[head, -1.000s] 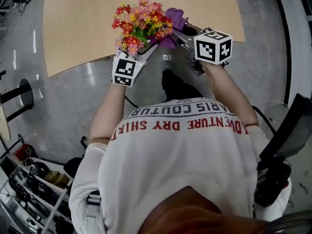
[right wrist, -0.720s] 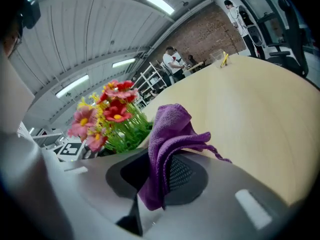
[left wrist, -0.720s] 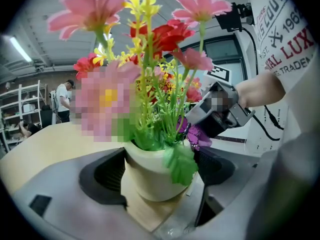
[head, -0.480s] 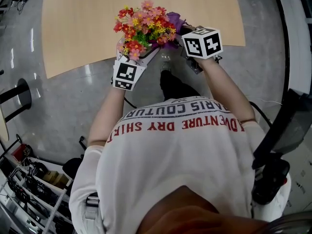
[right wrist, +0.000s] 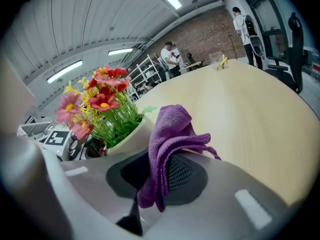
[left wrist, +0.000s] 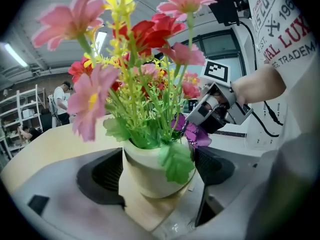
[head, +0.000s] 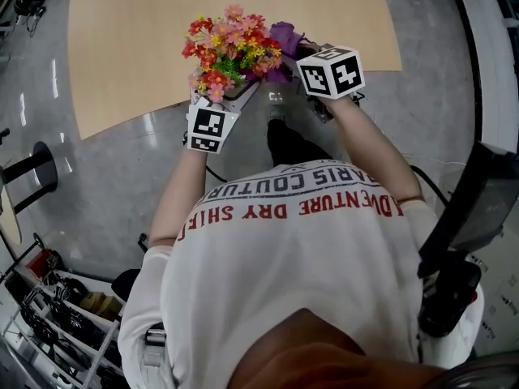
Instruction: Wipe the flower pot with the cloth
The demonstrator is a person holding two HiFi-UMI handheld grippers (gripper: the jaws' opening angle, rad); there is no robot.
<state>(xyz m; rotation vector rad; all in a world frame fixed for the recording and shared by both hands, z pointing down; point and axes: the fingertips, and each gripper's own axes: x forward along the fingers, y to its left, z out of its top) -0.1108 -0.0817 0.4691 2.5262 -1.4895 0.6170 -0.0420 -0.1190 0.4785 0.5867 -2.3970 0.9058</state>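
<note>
**Two handheld grippers, a flower pot and a purple cloth at the tabletop's edge**

I see the left gripper (left wrist: 157, 171) clamped on a white flower pot (left wrist: 145, 176), one jaw against each side. It holds the pot by the near edge of the pale wooden tabletop (head: 130, 39). Pink, red and yellow flowers (left wrist: 135, 59) rise from the pot. The right gripper (right wrist: 160, 176) pinches a bunched purple cloth (right wrist: 170, 139) between its jaws, with folds spilling above and below the pads. In the left gripper view the cloth sits at the pot's rim on the right side, above a green leaf (left wrist: 177, 164). I cannot tell whether it touches the rim. People (right wrist: 170, 54) stand near shelves (right wrist: 150, 66) in the far background
</note>
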